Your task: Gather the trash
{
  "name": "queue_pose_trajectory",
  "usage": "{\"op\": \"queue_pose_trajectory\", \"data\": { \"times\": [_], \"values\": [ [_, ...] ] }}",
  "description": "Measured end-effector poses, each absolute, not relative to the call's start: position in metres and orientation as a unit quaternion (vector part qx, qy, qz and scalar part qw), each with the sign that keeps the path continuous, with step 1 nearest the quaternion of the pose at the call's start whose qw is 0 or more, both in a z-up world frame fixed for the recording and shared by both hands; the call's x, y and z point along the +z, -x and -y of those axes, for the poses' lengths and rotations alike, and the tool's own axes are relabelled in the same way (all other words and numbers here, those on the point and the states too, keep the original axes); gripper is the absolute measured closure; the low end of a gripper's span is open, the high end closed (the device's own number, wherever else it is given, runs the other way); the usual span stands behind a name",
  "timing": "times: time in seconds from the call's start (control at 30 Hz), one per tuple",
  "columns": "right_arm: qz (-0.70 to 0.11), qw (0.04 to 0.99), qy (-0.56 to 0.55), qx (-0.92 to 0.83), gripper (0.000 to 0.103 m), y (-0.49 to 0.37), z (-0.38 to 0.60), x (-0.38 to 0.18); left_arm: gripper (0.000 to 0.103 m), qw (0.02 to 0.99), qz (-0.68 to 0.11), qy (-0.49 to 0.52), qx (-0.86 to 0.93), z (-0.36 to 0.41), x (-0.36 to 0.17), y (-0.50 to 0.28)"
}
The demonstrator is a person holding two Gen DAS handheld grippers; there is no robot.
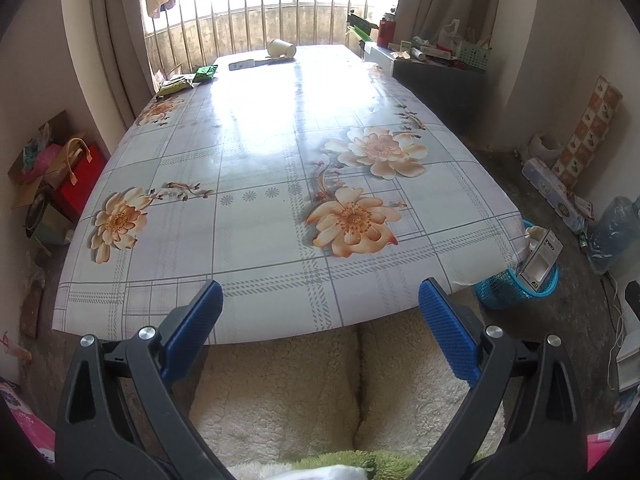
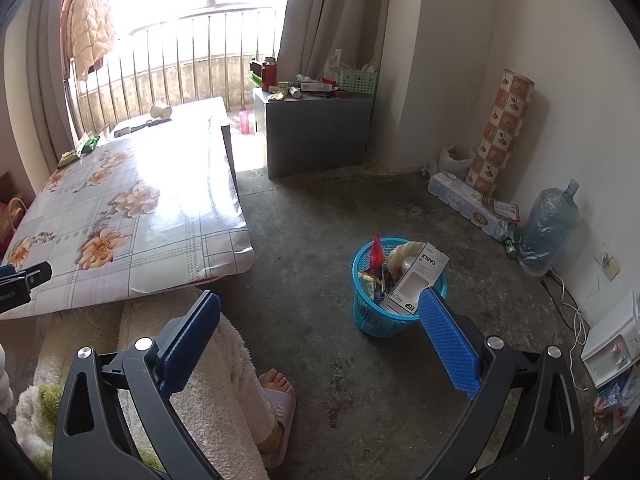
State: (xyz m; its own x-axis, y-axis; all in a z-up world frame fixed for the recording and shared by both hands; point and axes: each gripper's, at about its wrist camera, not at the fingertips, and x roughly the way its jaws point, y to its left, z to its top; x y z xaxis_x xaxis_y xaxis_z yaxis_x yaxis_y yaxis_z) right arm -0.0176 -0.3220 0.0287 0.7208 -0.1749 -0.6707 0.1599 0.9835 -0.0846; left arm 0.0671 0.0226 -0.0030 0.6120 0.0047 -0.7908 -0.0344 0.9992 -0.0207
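My left gripper (image 1: 320,300) hangs open over the near edge of the flowered table (image 1: 280,152), holding nothing. At the table's far end lie a tipped paper cup (image 1: 281,48), a white flat packet (image 1: 241,65) and two green wrappers (image 1: 205,73) (image 1: 174,87). My right gripper (image 2: 320,312) is open and empty above the floor, just left of the blue trash basket (image 2: 376,320). The basket holds a white "CABLE" box (image 2: 416,280), a red wrapper (image 2: 376,250) and other scraps. The same basket (image 1: 508,292) shows at the table's right corner in the left wrist view.
A person's fleece-clad legs (image 1: 320,392) and slippered foot (image 2: 280,396) are under the grippers. A grey cabinet (image 2: 316,136) with clutter stands by the curtain. A water jug (image 2: 548,228), a tissue pack (image 2: 464,204) and a patterned roll (image 2: 500,128) line the right wall. Bags (image 1: 76,176) sit left of the table.
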Motion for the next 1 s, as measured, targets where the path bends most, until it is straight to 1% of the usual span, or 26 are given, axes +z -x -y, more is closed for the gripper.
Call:
{"op": "queue_pose_trajectory", "data": {
  "times": [0.5, 1.0],
  "values": [
    [-0.364, 0.928, 0.013, -0.083, 0.007, 0.015, 0.323, 0.027, 0.009, 0.900, -0.435, 0.001, -0.016, -0.002, 0.002, -0.060],
    [-0.364, 0.927, 0.013, -0.082, 0.007, 0.014, 0.324, 0.027, 0.009, 0.900, -0.436, 0.003, -0.016, -0.001, 0.002, -0.061]
  ]
}}
